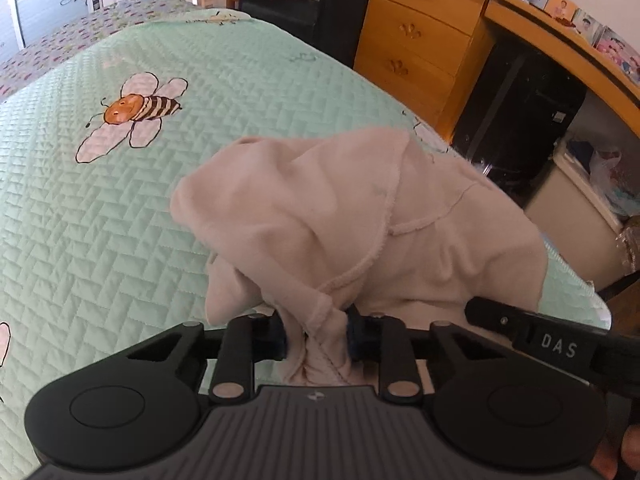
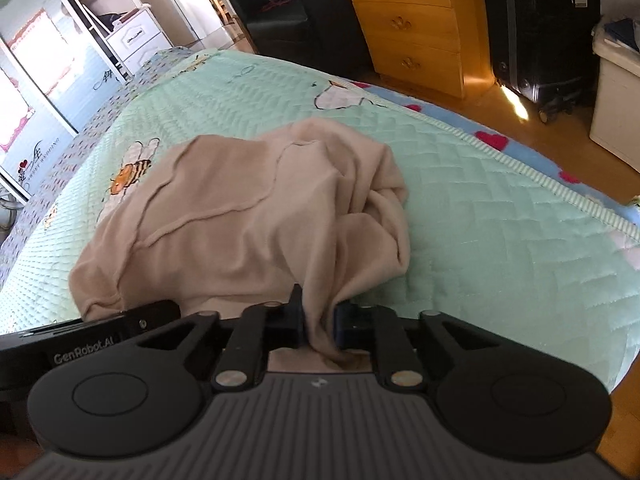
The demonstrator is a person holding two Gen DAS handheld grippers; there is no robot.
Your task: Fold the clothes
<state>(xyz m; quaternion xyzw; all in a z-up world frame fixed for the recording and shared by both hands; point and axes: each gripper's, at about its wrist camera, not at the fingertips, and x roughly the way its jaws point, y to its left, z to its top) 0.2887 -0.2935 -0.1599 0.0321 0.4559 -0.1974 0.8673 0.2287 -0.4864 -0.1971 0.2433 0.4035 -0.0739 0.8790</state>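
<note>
Lettering shows on the tools: "DAS" in pale capitals on the black arm at the lower right of the left wrist view, and "GenRobot.AI" on the black arm at the lower left of the right wrist view. Dark script marks the white sliding wardrobe door (image 2: 32,136) at the far left of the right view; I cannot read it.

The crumpled beige fleece garment (image 1: 360,216) lies in a heap on the mint-green quilted bedspread (image 1: 100,200), which bears a cartoon bee print (image 1: 134,114) at the upper left of the left view. The garment fills the centre of both frames.

The left gripper (image 1: 316,334) has its fingers pinching a bunched fold of the garment's hem at the lower centre of its frame. The right gripper (image 2: 320,324) likewise pinches a gathered tuck of the same cloth between its fingers.

Along the top of both views stands an orange wooden chest of three drawers (image 2: 404,20), all closed. Beside it, in the upper right of the right view, are a black wheeled suitcase (image 2: 540,28) and a white lidded bin (image 2: 616,92); its contents cannot be made out.
</note>
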